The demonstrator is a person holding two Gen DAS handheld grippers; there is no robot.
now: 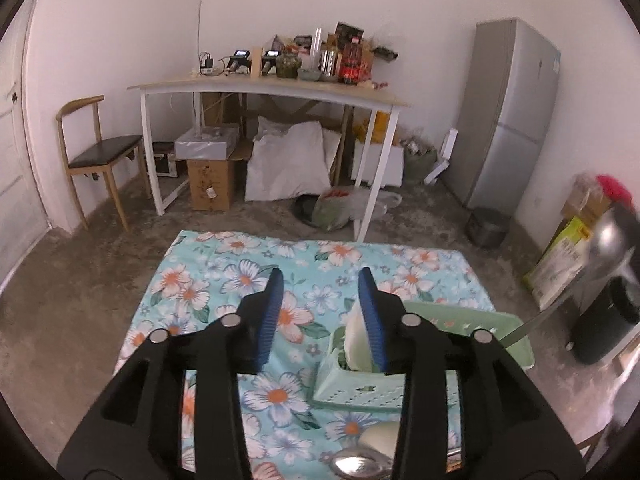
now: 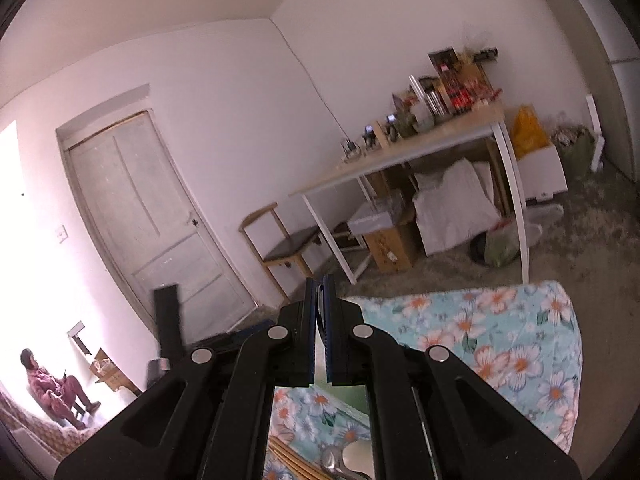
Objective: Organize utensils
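Utensils are split up here: the floral tablecloth point(image 1: 248, 276) covers the table, and on its right side sits a pale green basket point(image 1: 352, 394) with a white spoon point(image 1: 356, 336) standing in it. Close to the camera lie a cream spoon point(image 1: 380, 436) and a metal spoon point(image 1: 356, 466). Left gripper point(image 1: 320, 284) hovers over the cloth, fingers wide apart, nothing in them. Right gripper point(image 2: 319, 304) is raised off the table with fingers squeezed onto a metal ladle point(image 1: 610, 240), bowl up high, blurry
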